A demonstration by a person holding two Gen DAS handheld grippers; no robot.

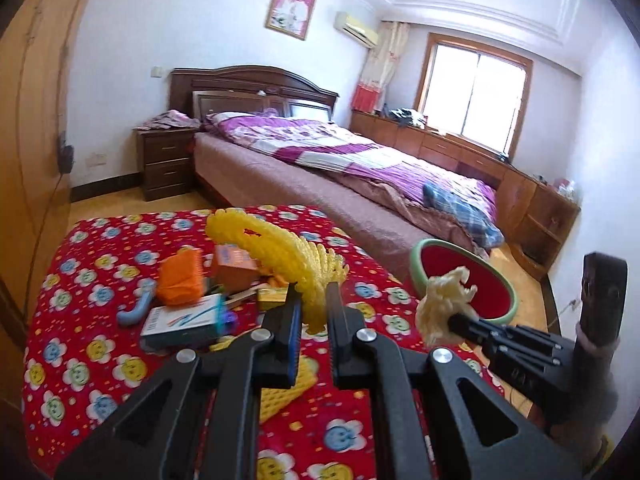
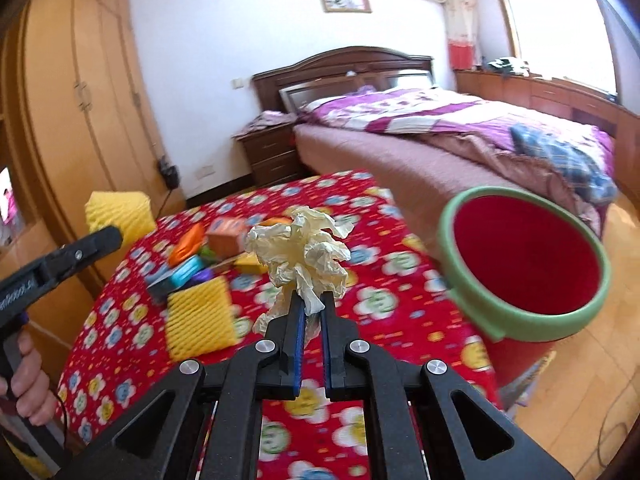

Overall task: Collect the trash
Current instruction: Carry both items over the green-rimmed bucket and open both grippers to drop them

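Grippers both loaded beside the red bin (image 2: 472, 216): right gripper (image 2: 311, 300) pinching crumpled tissue (image 2: 300, 252) sits nearer its mouth, left gripper (image 1: 311, 296) clamping yellow foam netting (image 1: 280, 252) farther away.

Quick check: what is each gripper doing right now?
Left gripper: shut on the yellow foam net, lifted above the table.
Right gripper: shut on the crumpled tissue, near the red bin.

A home bedroom — dark wooden bed (image 1: 320, 152) with purple quilt; matching nightstand (image 1: 166, 160); tall wooden wardrobe (image 2: 80, 100).
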